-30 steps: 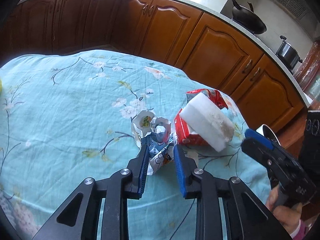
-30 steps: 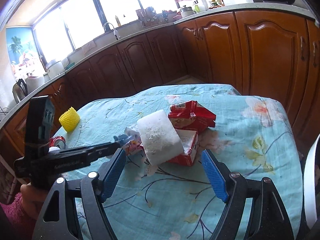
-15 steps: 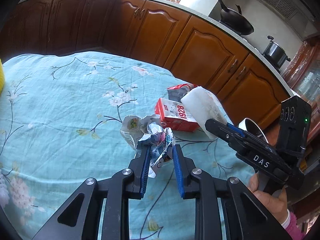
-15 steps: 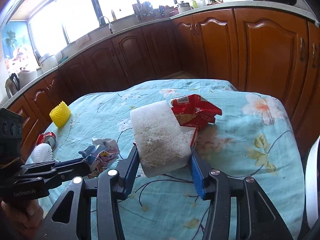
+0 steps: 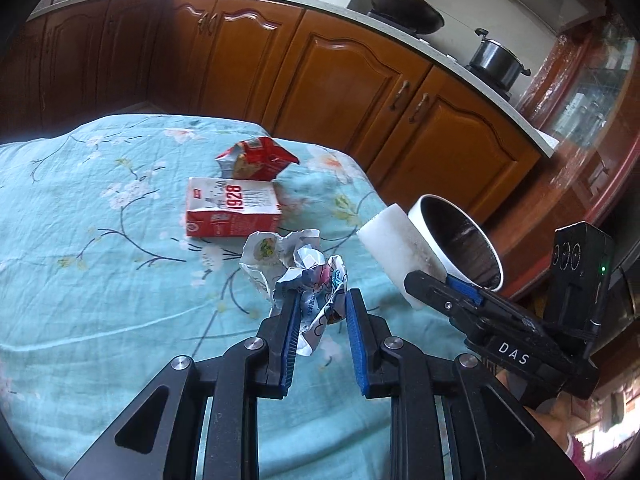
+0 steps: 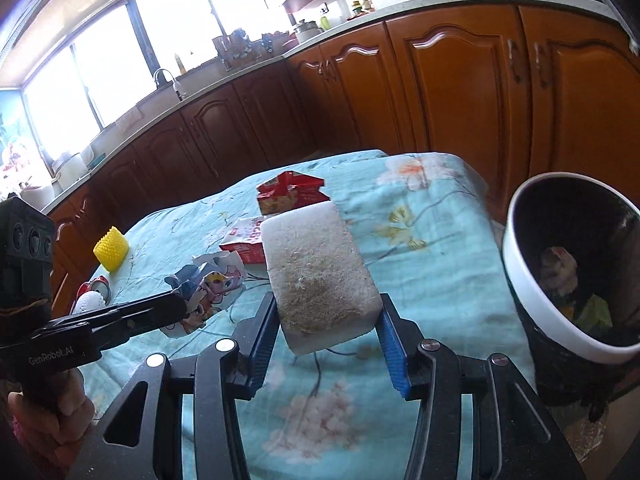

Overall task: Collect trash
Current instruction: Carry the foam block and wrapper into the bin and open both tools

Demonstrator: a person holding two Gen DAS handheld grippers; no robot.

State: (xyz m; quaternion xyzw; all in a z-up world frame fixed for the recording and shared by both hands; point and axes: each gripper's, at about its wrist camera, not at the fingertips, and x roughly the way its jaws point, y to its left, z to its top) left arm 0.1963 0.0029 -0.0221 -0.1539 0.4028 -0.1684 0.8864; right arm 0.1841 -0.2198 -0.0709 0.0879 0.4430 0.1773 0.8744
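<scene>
Both grippers have carried their loads rightward toward the bin [image 6: 568, 264]. Right gripper [image 6: 326, 344]: fingers, just closed, pinching the white foam block [image 6: 320, 276]. Left gripper [image 5: 320, 320]: pinching a crumpled wrapper [image 5: 316, 280]. Remaining on the worktop [image 5: 100, 280]: red carton [image 5: 232, 212], red packet [image 5: 256, 158].

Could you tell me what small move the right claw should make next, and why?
Probably carry the white foam block sideways until it hangs over the mouth of the bin, then let go. The right claw is already shut on the block, which is lifted off the tablecloth, and the bin stands just beyond the table's edge with other trash already inside.
</scene>
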